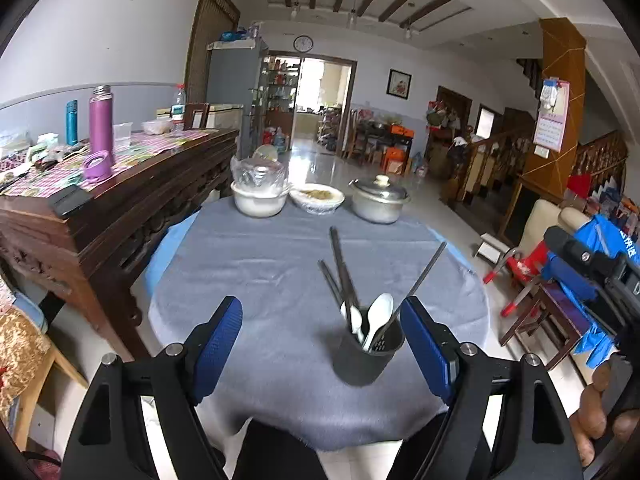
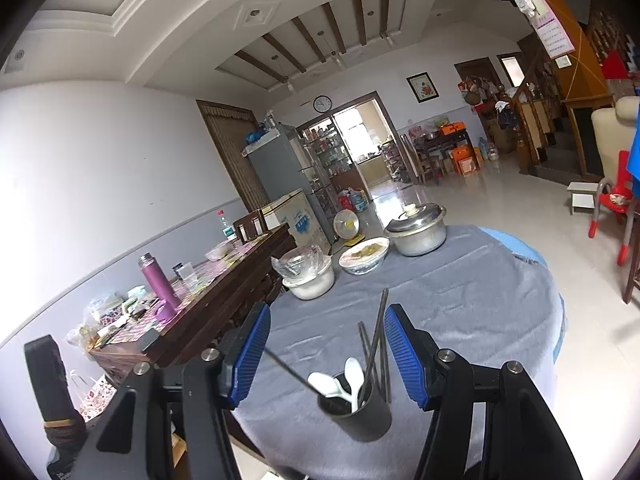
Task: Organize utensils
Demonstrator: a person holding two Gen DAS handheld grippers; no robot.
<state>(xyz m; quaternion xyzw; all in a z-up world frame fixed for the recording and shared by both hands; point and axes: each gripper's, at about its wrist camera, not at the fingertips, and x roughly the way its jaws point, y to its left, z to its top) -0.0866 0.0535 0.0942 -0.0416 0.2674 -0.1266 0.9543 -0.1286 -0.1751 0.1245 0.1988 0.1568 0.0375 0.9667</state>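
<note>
Both tools gape wide, empty: left tool (image 1: 321, 344), right tool (image 2: 326, 354), over utensil cup (image 1: 366, 354).

No text here is sharp enough to read. The wall calendar (image 1: 551, 120) on the orange pillar carries a grid of numbers (too small to make out), the blue cloth (image 1: 616, 240) at the right edge bears white characters cut off by the frame, and the wall clock (image 1: 303, 43) has illegible numerals.
</note>
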